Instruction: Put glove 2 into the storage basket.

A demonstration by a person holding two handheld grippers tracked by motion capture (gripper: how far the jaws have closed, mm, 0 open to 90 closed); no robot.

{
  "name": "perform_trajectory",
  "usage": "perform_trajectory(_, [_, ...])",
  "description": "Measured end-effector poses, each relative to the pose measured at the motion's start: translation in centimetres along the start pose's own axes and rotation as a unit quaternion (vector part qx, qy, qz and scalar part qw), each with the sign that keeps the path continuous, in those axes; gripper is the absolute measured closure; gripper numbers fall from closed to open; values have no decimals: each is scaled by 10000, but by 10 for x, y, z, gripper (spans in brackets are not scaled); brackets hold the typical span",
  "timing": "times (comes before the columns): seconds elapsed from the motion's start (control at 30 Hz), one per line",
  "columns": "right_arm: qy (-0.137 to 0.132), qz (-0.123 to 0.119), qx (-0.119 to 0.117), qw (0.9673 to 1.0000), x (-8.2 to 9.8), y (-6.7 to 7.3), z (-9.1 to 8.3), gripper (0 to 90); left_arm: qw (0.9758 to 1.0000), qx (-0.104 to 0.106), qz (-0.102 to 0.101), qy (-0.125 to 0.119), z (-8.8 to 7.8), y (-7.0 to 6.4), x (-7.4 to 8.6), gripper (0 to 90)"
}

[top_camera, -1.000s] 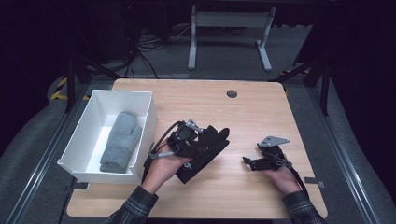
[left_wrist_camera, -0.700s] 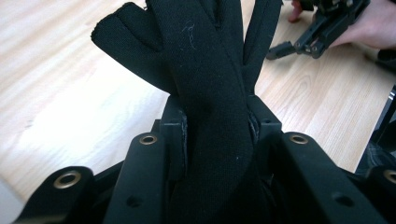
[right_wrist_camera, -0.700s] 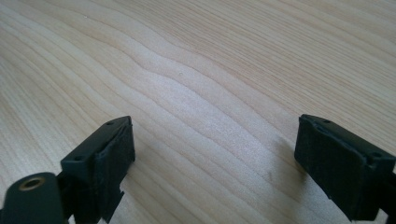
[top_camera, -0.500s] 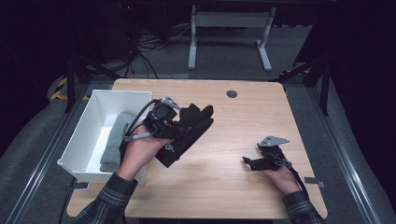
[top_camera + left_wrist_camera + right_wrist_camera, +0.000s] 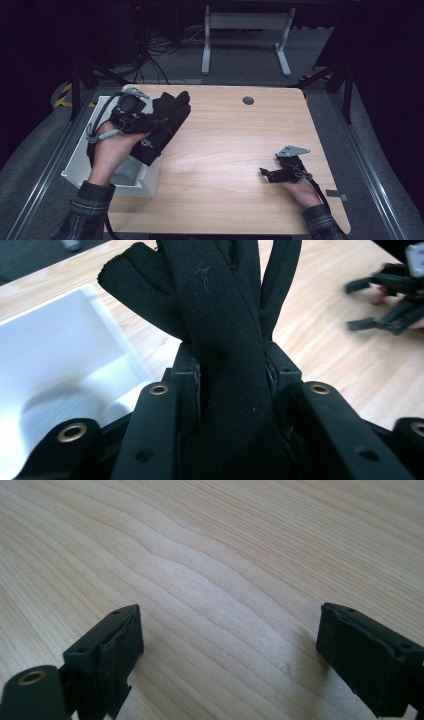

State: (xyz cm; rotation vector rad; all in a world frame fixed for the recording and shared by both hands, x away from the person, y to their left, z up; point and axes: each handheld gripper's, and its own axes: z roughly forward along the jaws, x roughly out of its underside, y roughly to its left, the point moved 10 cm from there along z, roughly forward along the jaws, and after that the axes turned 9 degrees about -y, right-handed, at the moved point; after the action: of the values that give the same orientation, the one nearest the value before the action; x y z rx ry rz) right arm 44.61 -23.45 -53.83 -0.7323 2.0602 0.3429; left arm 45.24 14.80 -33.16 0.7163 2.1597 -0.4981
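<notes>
A black glove (image 5: pixel 162 129) hangs in the air over the table's left edge, beside the white bin (image 5: pixel 80 155). My left gripper (image 5: pixel 145 122) is shut on it; in the left gripper view the glove (image 5: pixel 227 325) fills the gap between both pads, its fingers sticking out past the jaws. A grey rolled towel (image 5: pixel 125 170) lies in the bin, partly hidden by the hand. My right gripper (image 5: pixel 264 174) rests low on the wooden table (image 5: pixel 230 140) at the right, jaws wide apart; in its own view my right gripper (image 5: pixel 230 647) has only bare wood between the pads.
The white bin sits at the table's left edge, its pale floor (image 5: pixel 55 365) seen under the glove. A dark round grommet (image 5: pixel 248 100) marks the table's far side. Metal desk legs (image 5: pixel 240 35) and cables stand on the floor beyond.
The left hand has carried the glove up and to the left, from the table's middle to beside the bin. The right gripper has stayed in place.
</notes>
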Motion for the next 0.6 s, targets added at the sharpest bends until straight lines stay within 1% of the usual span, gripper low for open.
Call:
perform_trajectory(0.1, [4, 0, 9, 10000, 0, 0, 0, 118, 9996, -185, -226, -4, -8, 22, 8, 667])
perform_trajectory(0.2, [4, 6, 8, 10000, 0, 0, 0, 117, 9983, -401, -425, 4, -14, 43, 19, 667])
perform_trajectory(0.23, [5, 7, 9, 10000, 0, 0, 0, 116, 9983, -401, -425, 4, -14, 43, 19, 667])
perform_trajectory(0.27, [5, 7, 9, 10000, 0, 0, 0, 116, 9977, -445, -513, 11, -15, 49, 22, 667])
perform_trajectory(0.3, [8, 9, 21, 10000, 0, 0, 0, 116, 9964, -555, -635, 38, -16, 60, 29, 667])
perform_trajectory(0.33, [8, 9, 22, 10000, 0, 0, 0, 116, 9959, -585, -691, 60, -16, 65, 33, 667])
perform_trajectory(0.43, [9, 13, 25, 10000, 0, 0, 0, 115, 9936, -669, -897, 136, -11, 77, 46, 667])
perform_trajectory(0.47, [9, 13, 25, 10000, 0, 0, 0, 115, 9936, -669, -897, 136, -11, 77, 46, 666])
perform_trajectory(0.5, [11, 14, 27, 10000, 0, 0, 0, 115, 9927, -674, -975, 222, -5, 83, 55, 666])
perform_trajectory(0.53, [11, 14, 27, 10000, 0, 0, 0, 115, 9927, -674, -975, 222, -5, 83, 55, 666])
perform_trajectory(0.57, [10, 15, 28, 10000, 0, 0, 0, 115, 9916, -666, -1074, 284, 3, 88, 63, 666])
perform_trajectory(0.6, [12, 17, 29, 10000, 0, 0, 0, 114, 9910, -656, -1126, 306, 7, 90, 66, 665])
